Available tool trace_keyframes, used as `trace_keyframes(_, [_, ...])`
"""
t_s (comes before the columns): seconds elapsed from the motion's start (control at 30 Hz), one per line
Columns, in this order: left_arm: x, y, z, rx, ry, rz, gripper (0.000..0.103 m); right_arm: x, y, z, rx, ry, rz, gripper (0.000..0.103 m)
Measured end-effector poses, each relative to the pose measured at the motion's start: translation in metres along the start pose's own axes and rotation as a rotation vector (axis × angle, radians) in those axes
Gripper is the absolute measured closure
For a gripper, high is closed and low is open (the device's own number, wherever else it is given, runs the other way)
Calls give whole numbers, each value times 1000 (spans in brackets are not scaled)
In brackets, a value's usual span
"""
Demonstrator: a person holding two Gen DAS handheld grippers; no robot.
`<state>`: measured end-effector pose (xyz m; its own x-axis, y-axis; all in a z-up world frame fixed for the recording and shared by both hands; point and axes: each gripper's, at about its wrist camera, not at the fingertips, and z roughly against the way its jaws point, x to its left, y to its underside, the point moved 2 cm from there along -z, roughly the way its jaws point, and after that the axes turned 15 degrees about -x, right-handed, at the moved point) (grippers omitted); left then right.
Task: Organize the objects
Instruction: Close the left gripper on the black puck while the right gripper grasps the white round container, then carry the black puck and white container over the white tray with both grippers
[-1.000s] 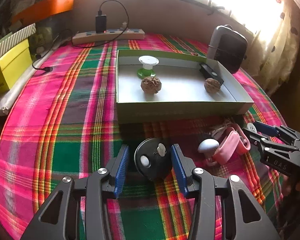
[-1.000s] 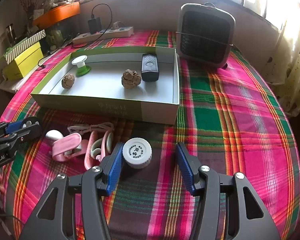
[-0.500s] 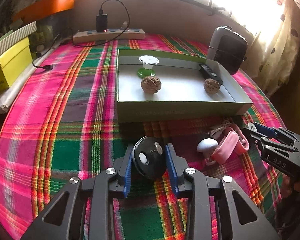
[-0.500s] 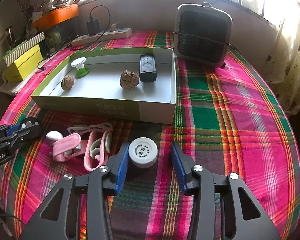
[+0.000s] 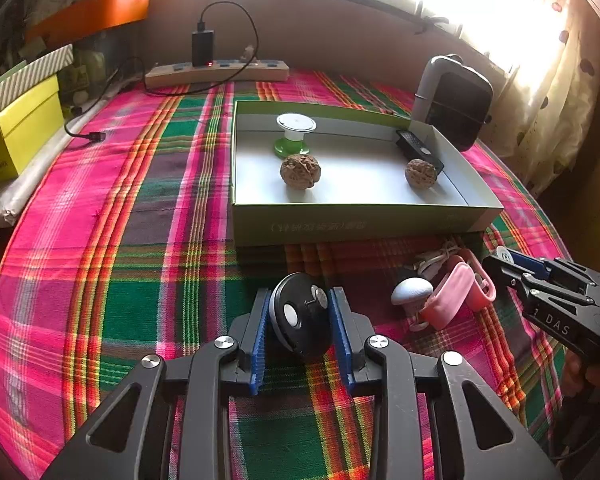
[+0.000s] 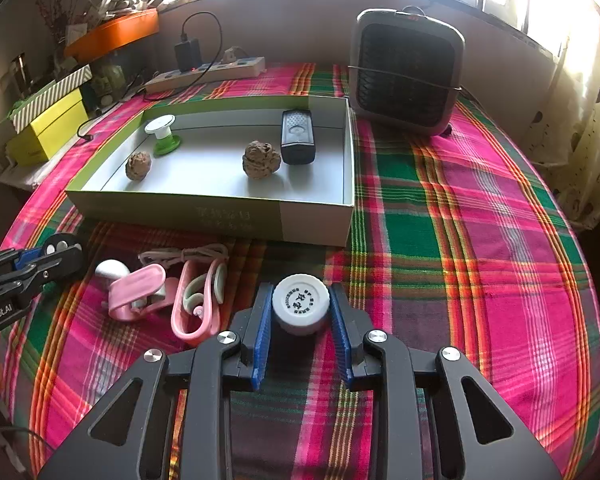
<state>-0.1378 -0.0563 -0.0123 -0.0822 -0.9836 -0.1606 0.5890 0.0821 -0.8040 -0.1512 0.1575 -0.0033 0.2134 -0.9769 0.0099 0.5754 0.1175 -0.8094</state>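
My left gripper [image 5: 300,296] has its jaws closing, and the blue pads [image 5: 260,332] press both sides of a black round disc [image 5: 300,320] with white buttons on the plaid cloth. The jaws of my right gripper [image 6: 300,290] are closing too, with its pads [image 6: 262,332] against a white-capped jar [image 6: 300,304]. Between the two grippers lie a pink clip [image 6: 134,292], a white mushroom-shaped piece [image 6: 110,270] and pink earphones [image 6: 196,300]. Behind them, a shallow green-sided box [image 6: 220,216] holds two walnuts [image 6: 261,159], a green-and-white spool [image 6: 162,132] and a black remote [image 6: 297,136].
A grey fan heater [image 6: 406,76] stands right of the box. At the back lies a power strip [image 6: 208,72] with a plugged charger and cable. Yellow boxes [image 5: 16,140] sit off the table's left edge. A curtain [image 6: 580,120] hangs at the right.
Both pairs of jaws have narrowed from wide apart until the pads touch the black disc and the white-capped jar. Neither hand has shifted.
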Motion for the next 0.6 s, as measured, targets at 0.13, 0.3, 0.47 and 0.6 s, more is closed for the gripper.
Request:
trace_keyframes(0.13, [0,0,0,0,0,-2,77,0,0,0,0,0,1,74])
trace_keyframes(0.3, [-1,-2,2,-1,4,-2,78,0,0,0,0,0,1,74])
trace_keyframes(0.47, [-3,-3,3,-4,8,-8,78,1,0,2,-6,-2,-4,74])
trace_keyframes(0.6, [-4,-6,5,-16,6,-11,78,1,-1,5,-13,-1,-4,74])
